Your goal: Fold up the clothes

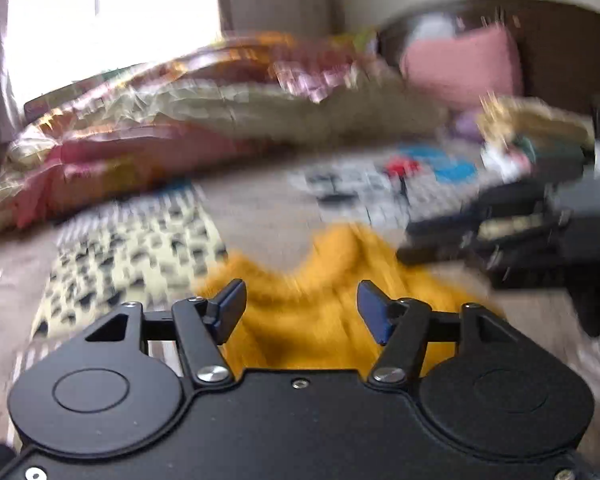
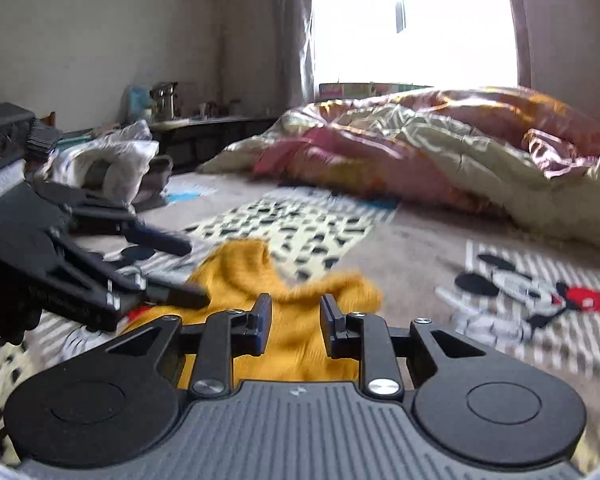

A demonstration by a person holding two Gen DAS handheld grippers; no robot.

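Observation:
A mustard-yellow knitted garment [image 1: 312, 276] lies crumpled on the cartoon-print bed sheet [image 1: 260, 220]. My left gripper [image 1: 302, 304] hovers just over its near edge. Its jaws stand wide apart and nothing is pressed between its pads. In the right wrist view the same garment [image 2: 240, 264] lies under and ahead of my right gripper [image 2: 296, 320]. That gripper's jaws are narrowly apart, with yellow cloth showing through the gap but not clamped. Each gripper appears in the other's view: the right gripper [image 1: 410, 240] at the right, the left gripper [image 2: 196, 274] at the left. Both views are motion-blurred.
A bunched pink and cream quilt [image 2: 440, 148] fills the far side of the bed. A pink pillow [image 1: 460, 64] leans on the dark headboard. A heap of pale clothes [image 2: 108, 160] lies at the bed's edge, by a low cluttered table [image 2: 204, 128]. A bright window [image 2: 412, 20] is behind.

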